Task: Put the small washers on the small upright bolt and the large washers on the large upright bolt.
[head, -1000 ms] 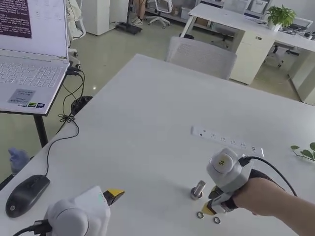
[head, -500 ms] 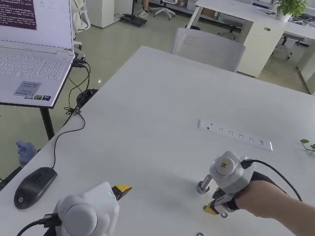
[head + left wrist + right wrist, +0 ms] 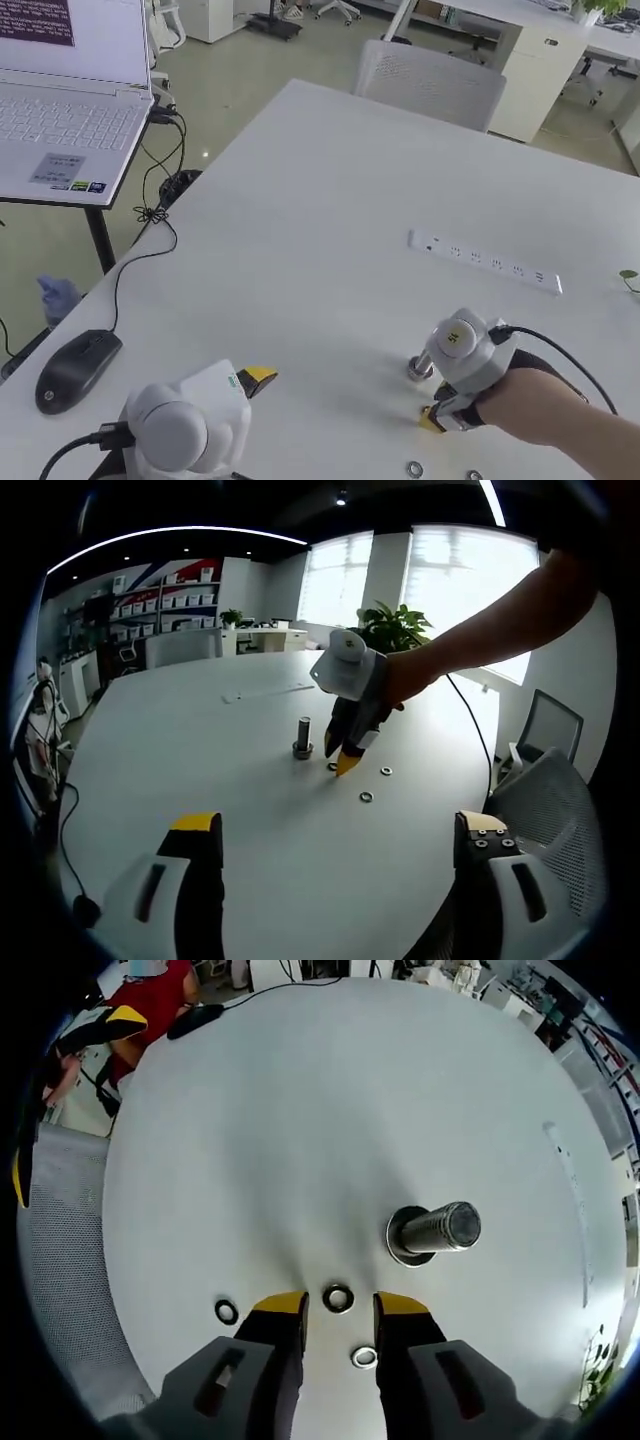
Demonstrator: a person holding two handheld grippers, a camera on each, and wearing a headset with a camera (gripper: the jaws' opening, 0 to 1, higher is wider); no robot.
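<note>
Now right gripper (image 3: 340, 1310) jaws parted flanking shiny ring washer (image 3: 338, 1298); left gripper (image 3: 338, 827) spread wide.

The left gripper (image 3: 338, 828) hangs over the table (image 3: 180, 750), jaws spread wide with nothing between them. Ahead stands the bolt (image 3: 302, 736) — upright. Just right of the bolt, the right gripper (image 3: 341, 760) points down at the table — a washer (image 3: 386, 771) beyond it, a second washer (image 3: 366, 797) nearer.

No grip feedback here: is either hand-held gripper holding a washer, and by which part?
Nothing held. The right hand-held gripper is open, a washer lying loose between its tips; the left hand-held gripper is open, empty.
</note>
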